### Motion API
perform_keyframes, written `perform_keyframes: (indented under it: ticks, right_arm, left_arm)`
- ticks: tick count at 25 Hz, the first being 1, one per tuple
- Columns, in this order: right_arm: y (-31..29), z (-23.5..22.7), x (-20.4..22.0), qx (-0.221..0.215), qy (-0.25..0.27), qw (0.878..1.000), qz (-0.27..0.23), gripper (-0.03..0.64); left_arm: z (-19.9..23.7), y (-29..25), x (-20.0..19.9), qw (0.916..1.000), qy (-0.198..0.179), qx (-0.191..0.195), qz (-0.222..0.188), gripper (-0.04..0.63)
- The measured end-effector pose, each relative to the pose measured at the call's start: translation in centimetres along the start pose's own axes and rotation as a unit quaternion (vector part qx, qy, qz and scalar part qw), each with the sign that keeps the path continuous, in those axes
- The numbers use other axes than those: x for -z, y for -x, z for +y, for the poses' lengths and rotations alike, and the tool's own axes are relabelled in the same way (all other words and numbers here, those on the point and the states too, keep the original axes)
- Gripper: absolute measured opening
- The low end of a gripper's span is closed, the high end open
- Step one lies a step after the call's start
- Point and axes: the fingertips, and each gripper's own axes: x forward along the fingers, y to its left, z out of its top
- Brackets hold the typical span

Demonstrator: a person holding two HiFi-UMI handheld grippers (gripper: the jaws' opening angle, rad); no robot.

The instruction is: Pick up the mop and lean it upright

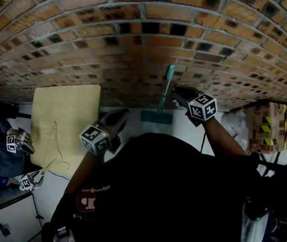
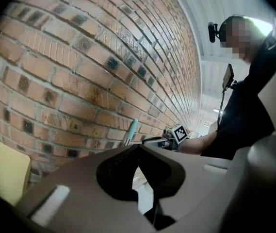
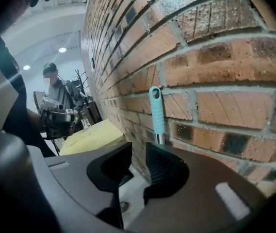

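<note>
The mop stands upright against the brick wall (image 1: 133,44). Its teal handle (image 1: 167,87) rests on the bricks and its teal head (image 1: 157,117) sits on the white floor. My right gripper (image 1: 179,93) is just right of the handle, open, with nothing between its jaws. In the right gripper view the handle top (image 3: 156,111) rises behind the right jaw, outside the gap of the gripper (image 3: 138,149). My left gripper (image 1: 119,117) is left of the mop head and apart from it, shut and empty. In the left gripper view (image 2: 138,148) the handle (image 2: 131,129) and the right gripper (image 2: 153,141) show ahead.
A pale yellow board (image 1: 67,117) with a thin cord on it lies left of the mop, by the wall. Another person (image 1: 2,145) with marker-cube grippers stands at the far left. A white bag (image 1: 236,122) and patterned boxes (image 1: 269,127) are at the right.
</note>
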Motion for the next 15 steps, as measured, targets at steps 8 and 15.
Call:
perform_keyframes:
  ticks: [8,15]
  right_arm:
    - [-2.4,-1.1,0.8,0.015,-0.007,1.000,0.015,0.124]
    - [-2.8,-1.8,0.6,0.023,-0.009,1.000,0.015,0.130]
  left_arm:
    - [0.8,0.5,0.0,1.0000,0.003,0.000,0.007,0.000]
    - [1.3,0.7,0.3,0.9999,0.002,-0.004,0.014,0.000]
